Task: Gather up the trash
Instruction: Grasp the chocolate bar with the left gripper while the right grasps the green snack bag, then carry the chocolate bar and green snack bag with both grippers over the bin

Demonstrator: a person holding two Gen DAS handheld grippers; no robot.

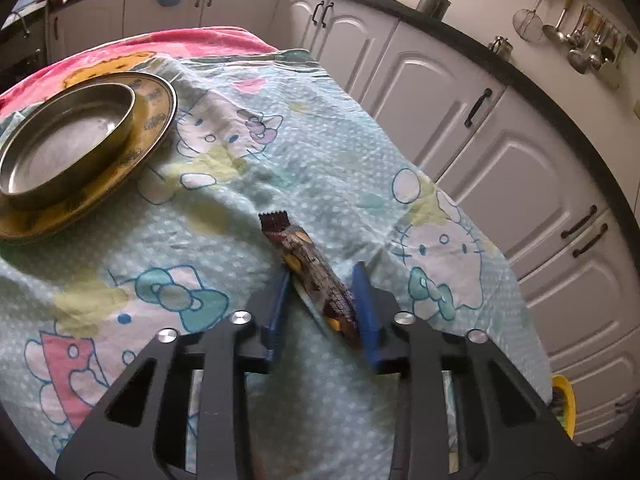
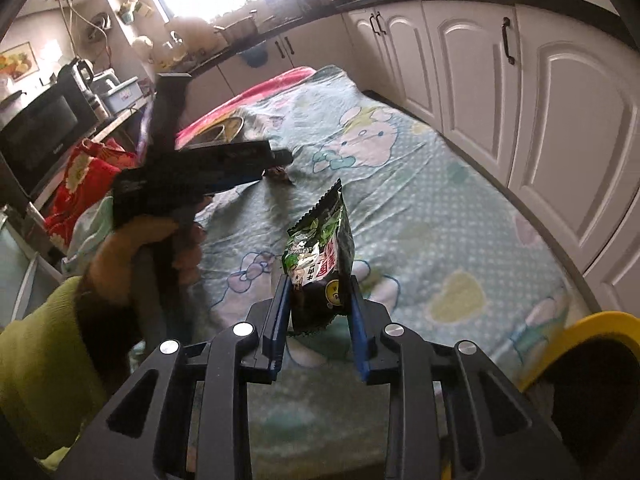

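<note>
Both tools closed on wrappers above the cloth-covered table.
Left tool (image 1: 322, 300) grips a brown snack wrapper (image 1: 310, 268); right tool (image 2: 320, 306) grips a green packet (image 2: 320, 248). Metal bowl (image 1: 64, 140) on yellow plate (image 1: 152, 120) sits far left; yellow bin (image 2: 592, 324) near right.

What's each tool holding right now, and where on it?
Left tool: brown snack-bar wrapper, pinched across its near half. Right tool: green snack packet, gripped at its lower sides, top standing free.
</note>
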